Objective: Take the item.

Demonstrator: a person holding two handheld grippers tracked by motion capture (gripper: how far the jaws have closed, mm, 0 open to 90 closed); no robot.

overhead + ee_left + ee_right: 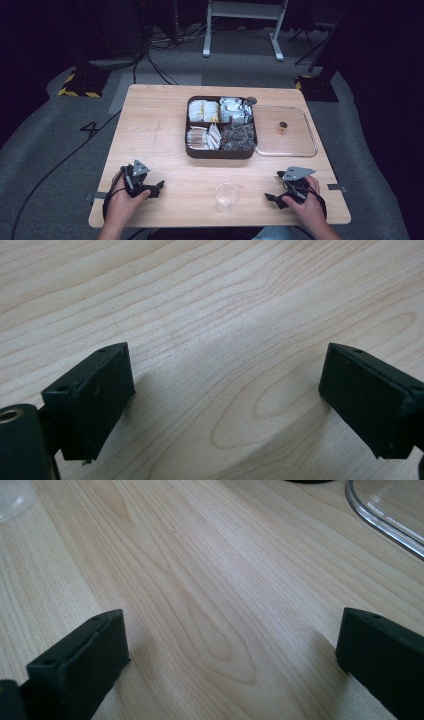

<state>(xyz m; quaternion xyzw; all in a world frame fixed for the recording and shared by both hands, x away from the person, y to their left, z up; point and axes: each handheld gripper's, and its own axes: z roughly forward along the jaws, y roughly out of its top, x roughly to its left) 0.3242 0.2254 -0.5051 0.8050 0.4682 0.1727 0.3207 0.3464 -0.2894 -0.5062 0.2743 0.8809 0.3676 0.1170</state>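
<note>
At the near edge of the table (150, 130), both grippers rest low on the wood, one to each side of a clear cup (226, 196) that stands upright between them, apart from both. The left gripper (159, 187) has its jaws spread wide with only bare wood grain between them in the left gripper view; the right gripper (270, 198) is likewise wide and holds nothing. Their tips point inward toward the cup, which suggests a ready pose with the cup as the likely first thing to be taken. Farther back sits a dark box (220, 152) of four compartments packed with sachets, and its clear lid (300, 150) lies flat just beside it on the right, presumably set off so the sachets can be reached. A small brown thing (282, 128) rests on the lid; what it is I cannot tell.
</note>
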